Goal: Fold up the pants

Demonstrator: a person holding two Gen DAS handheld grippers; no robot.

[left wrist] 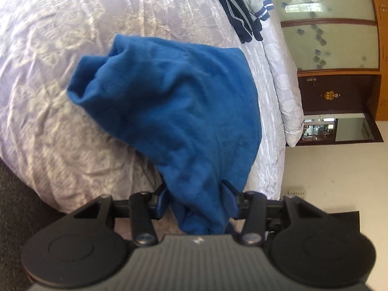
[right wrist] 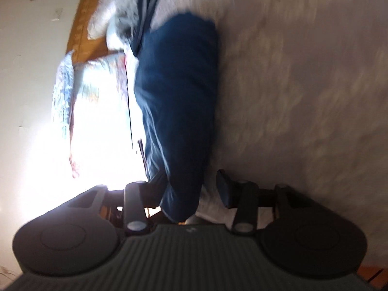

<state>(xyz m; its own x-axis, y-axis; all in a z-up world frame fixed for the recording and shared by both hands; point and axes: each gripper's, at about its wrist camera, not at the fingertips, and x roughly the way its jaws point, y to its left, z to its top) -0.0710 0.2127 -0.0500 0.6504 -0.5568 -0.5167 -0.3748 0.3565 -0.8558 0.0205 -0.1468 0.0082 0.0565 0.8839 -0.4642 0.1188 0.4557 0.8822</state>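
From the left wrist, we see the blue pants (left wrist: 169, 101) bunched on the pale bed (left wrist: 60, 48), one end running down between the left gripper's (left wrist: 196, 198) fingers, which look clamped on the cloth, so we should keep that hold firm and lift evenly. From the right wrist, blurred, the pants (right wrist: 177, 92) pass between the right gripper's (right wrist: 191, 189) fingers, which stand apart with a gap at one pad; we judge it should close fully before pulling the fold flat.

The left gripper (left wrist: 196, 194) is pinching cloth between its two fingers. The right gripper (right wrist: 191, 186) is sitting partly open, one finger (right wrist: 224, 188) touching nothing.
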